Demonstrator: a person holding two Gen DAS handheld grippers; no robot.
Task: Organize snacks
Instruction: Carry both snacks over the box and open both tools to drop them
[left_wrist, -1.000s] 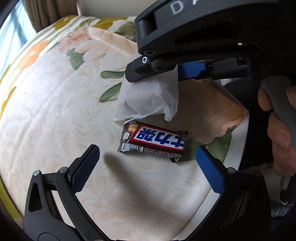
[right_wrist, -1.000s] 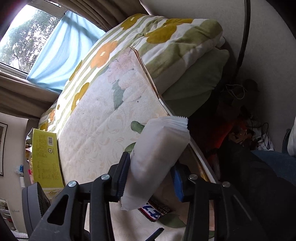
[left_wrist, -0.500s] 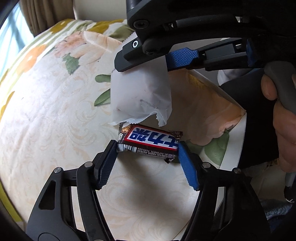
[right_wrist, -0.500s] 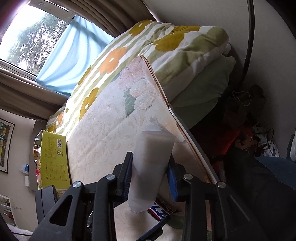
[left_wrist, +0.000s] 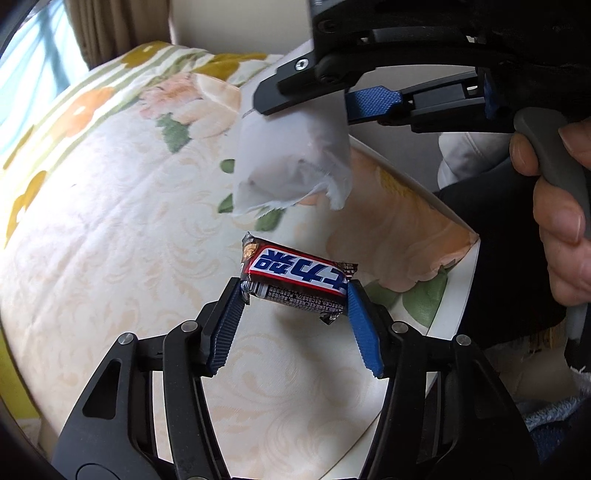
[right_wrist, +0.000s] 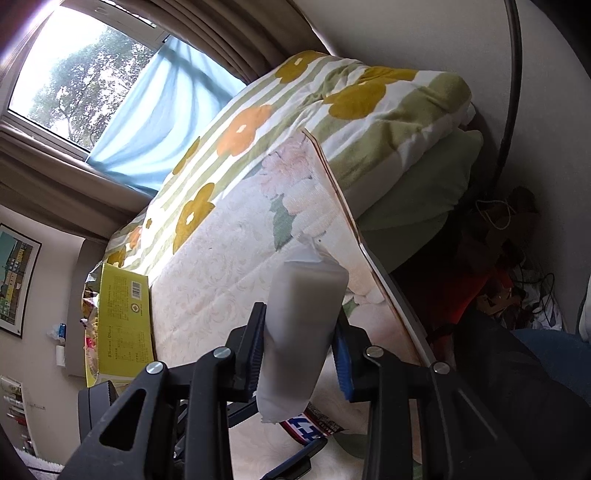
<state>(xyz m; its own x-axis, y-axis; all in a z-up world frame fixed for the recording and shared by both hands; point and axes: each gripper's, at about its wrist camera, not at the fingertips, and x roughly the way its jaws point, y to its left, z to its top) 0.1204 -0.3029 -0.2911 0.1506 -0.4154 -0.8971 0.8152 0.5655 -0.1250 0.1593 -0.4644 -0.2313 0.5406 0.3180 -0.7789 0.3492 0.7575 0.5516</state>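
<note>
A chocolate bar (left_wrist: 295, 278) in a brown wrapper with a red, white and blue label is clamped lengthwise between the blue pads of my left gripper (left_wrist: 293, 295), lifted a little off the floral tabletop (left_wrist: 122, 236). Its end also shows low in the right wrist view (right_wrist: 308, 428). My right gripper (right_wrist: 299, 328) is shut on a white snack packet (right_wrist: 299, 332) and holds it upright in the air. In the left wrist view that packet (left_wrist: 291, 155) hangs above and behind the bar.
A yellow snack box (right_wrist: 125, 325) stands at the far left end of the table. A flowered quilt (right_wrist: 332, 96) lies folded at the far end. The table edge (left_wrist: 458, 295) runs close on the right, with clutter on the floor (right_wrist: 498, 266) beyond.
My left gripper moved forward and closed on the chocolate bar, then raised it slightly. My right gripper lifted the white packet higher and turned it more upright.
</note>
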